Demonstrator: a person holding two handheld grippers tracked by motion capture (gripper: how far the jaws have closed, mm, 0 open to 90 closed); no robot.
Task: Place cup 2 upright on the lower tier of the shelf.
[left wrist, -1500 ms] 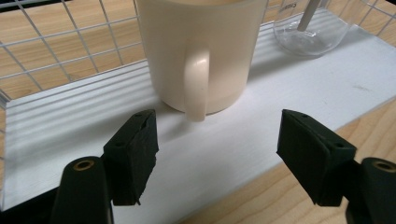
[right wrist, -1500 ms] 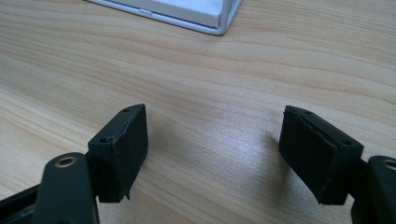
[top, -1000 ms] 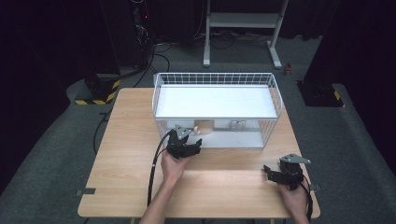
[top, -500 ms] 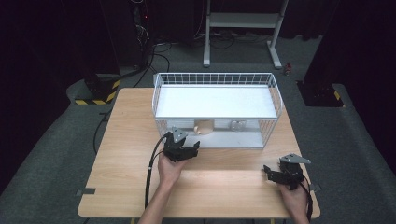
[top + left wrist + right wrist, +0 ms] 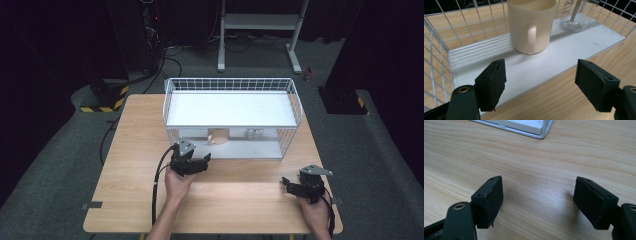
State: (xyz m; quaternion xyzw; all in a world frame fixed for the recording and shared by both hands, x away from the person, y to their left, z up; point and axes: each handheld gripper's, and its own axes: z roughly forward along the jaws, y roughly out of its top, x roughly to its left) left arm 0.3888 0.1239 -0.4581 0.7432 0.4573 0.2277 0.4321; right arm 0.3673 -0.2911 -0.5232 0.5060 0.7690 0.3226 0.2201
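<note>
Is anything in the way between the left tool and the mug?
No. The left tool is open and faces the mug, with bare white shelf between them. The glass jar stands off to the mug's side.

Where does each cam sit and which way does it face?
High view: above the person's side, facing forward and down on the table; shows both forearms, left gripper, right gripper.
Left gripper view: rides the left gripper, faces the cream mug on the wire rack's lower shelf; own open jaws.
Right gripper view: faces bare tabletop; own open jaws.
Shared: mug, high and left gripper views.
</note>
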